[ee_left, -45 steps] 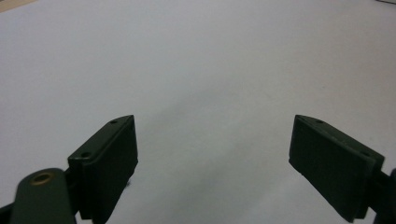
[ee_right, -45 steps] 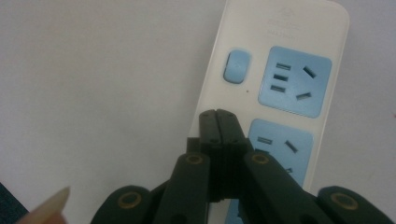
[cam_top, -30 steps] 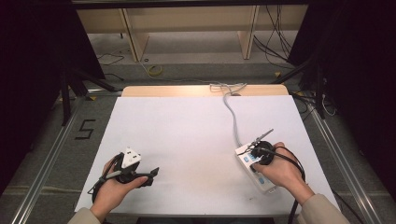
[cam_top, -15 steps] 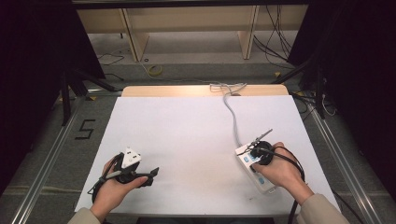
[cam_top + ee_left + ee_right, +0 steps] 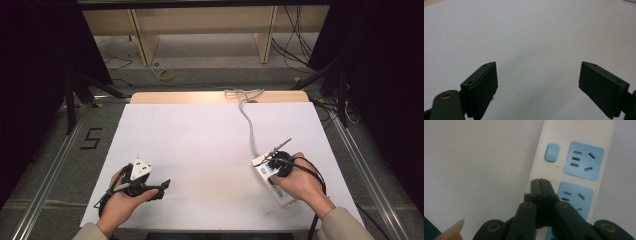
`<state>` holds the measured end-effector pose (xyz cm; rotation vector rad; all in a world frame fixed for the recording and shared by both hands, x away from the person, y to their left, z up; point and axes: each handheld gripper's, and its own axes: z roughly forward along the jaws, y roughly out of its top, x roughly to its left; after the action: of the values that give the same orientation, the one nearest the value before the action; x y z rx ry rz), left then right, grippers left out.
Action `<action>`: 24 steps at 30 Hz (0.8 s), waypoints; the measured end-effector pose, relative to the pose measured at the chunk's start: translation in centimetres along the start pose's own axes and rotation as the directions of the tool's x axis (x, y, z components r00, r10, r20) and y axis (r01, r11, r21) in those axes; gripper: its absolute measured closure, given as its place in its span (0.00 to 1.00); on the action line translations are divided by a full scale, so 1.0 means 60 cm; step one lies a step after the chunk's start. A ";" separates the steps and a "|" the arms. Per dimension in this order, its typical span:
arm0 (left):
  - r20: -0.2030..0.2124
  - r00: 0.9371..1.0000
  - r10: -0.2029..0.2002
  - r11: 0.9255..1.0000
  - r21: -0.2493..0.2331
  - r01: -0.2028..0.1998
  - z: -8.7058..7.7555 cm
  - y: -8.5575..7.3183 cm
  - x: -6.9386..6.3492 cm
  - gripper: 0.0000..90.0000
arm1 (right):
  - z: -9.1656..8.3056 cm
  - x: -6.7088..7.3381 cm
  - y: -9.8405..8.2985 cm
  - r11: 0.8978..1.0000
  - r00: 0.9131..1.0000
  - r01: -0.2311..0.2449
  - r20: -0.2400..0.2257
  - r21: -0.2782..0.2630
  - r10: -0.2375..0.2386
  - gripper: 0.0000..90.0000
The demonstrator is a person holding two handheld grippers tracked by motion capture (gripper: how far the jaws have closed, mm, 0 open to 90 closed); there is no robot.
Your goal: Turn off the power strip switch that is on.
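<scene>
beige sleeves (image 5: 345, 222) cover both forearms. black jaws carry brass-coloured rivets (image 5: 527, 205). the left gripper (image 5: 165, 184) bears a white, seemingly three-cornered plate (image 5: 140, 168)

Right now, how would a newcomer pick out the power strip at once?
Start at the white table and go to its near right corner, where the right tongs hover shut. Beneath them lies the power strip: a white bar with pale blue sockets, a blue switch and a grey cord.

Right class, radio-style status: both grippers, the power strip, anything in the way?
Left gripper open, empty, over bare table. Right gripper shut, tips over power strip, below its switch. Nothing in the way.
</scene>
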<state>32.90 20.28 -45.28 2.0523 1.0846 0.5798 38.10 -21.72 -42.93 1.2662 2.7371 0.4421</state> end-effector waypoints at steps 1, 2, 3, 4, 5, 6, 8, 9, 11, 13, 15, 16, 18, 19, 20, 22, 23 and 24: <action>0.000 1.000 0.000 1.000 0.000 0.000 0.000 0.000 0.000 0.17 | 0.000 0.000 0.000 1.000 1.000 0.000 0.003 -0.003 0.000 1.00; 0.000 1.000 0.001 1.000 0.000 -0.001 0.000 0.000 0.000 0.17 | 0.001 -0.002 0.001 1.000 1.000 -0.001 0.000 -0.002 0.001 1.00; 0.001 1.000 0.000 1.000 -0.001 0.000 0.000 0.000 0.000 0.17 | 0.001 -0.002 0.001 1.000 1.000 -0.001 0.000 -0.002 0.001 1.00; 0.001 1.000 0.001 1.000 0.000 -0.001 0.000 0.000 0.000 0.17 | 0.001 -0.002 0.001 1.000 1.000 -0.006 -0.004 -0.003 0.006 1.00; 0.001 1.000 0.001 1.000 0.000 -0.001 0.000 0.000 -0.001 0.17 | 0.001 -0.003 0.001 1.000 1.000 -0.006 -0.005 -0.002 0.006 1.00; 0.001 1.000 0.001 1.000 0.000 -0.001 0.000 0.000 -0.001 0.17 | 0.000 -0.003 0.001 1.000 1.000 -0.005 -0.004 -0.006 0.005 1.00; 0.001 1.000 0.001 1.000 0.000 -0.001 0.000 0.000 0.000 0.17 | 0.001 -0.002 0.002 1.000 1.000 -0.001 0.005 -0.015 0.001 1.00; 0.000 1.000 0.001 1.000 0.000 -0.001 0.000 0.000 0.000 0.17 | 0.001 -0.001 0.003 1.000 1.000 -0.003 0.009 -0.014 0.003 1.00; 0.001 1.000 0.000 1.000 0.000 0.000 0.000 0.000 0.000 0.17 | 0.001 -0.001 0.005 1.000 1.000 0.006 0.012 -0.018 -0.006 1.00; 0.000 1.000 0.002 1.000 0.001 -0.002 0.000 0.000 0.000 0.17 | 0.002 -0.001 0.006 1.000 1.000 0.003 0.009 -0.016 -0.002 1.00; 0.000 1.000 0.002 1.000 0.002 -0.002 0.000 0.000 0.001 0.17 | 0.001 -0.001 0.007 1.000 1.000 -0.005 0.005 -0.011 0.005 1.00; 0.000 1.000 0.002 1.000 0.002 -0.002 0.000 0.000 0.001 0.17 | 0.002 -0.001 0.007 1.000 1.000 0.000 0.009 -0.013 0.000 1.00; -0.001 1.000 0.001 1.000 0.002 -0.001 0.000 0.000 0.001 0.17 | 0.002 -0.001 0.007 1.000 1.000 0.002 0.010 -0.012 -0.002 1.00; 0.000 1.000 0.001 1.000 0.002 -0.001 -0.001 0.000 0.001 0.17 | 0.002 0.000 0.007 1.000 1.000 0.005 0.013 -0.014 -0.005 1.00; -0.001 1.000 0.001 1.000 0.002 -0.001 -0.001 0.000 0.001 0.17 | 0.002 0.000 0.007 1.000 1.000 0.004 0.015 -0.013 -0.004 1.00; -0.002 1.000 0.001 1.000 0.003 -0.001 -0.001 0.000 0.000 0.17 | 0.002 0.001 0.007 1.000 1.000 0.000 0.016 -0.010 0.000 1.00; -0.003 1.000 0.004 1.000 0.003 -0.004 -0.001 0.000 0.000 0.17 | 0.002 0.001 0.007 1.000 1.000 0.000 0.016 -0.010 0.000 1.00; -0.002 1.000 0.004 1.000 0.002 -0.004 -0.001 0.000 0.000 0.17 | 0.002 0.001 0.007 1.000 1.000 -0.001 0.016 -0.010 0.001 1.00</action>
<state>32.85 20.33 -45.26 2.0568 1.0830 0.5832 38.41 -21.36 -42.92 1.2638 2.7175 0.4424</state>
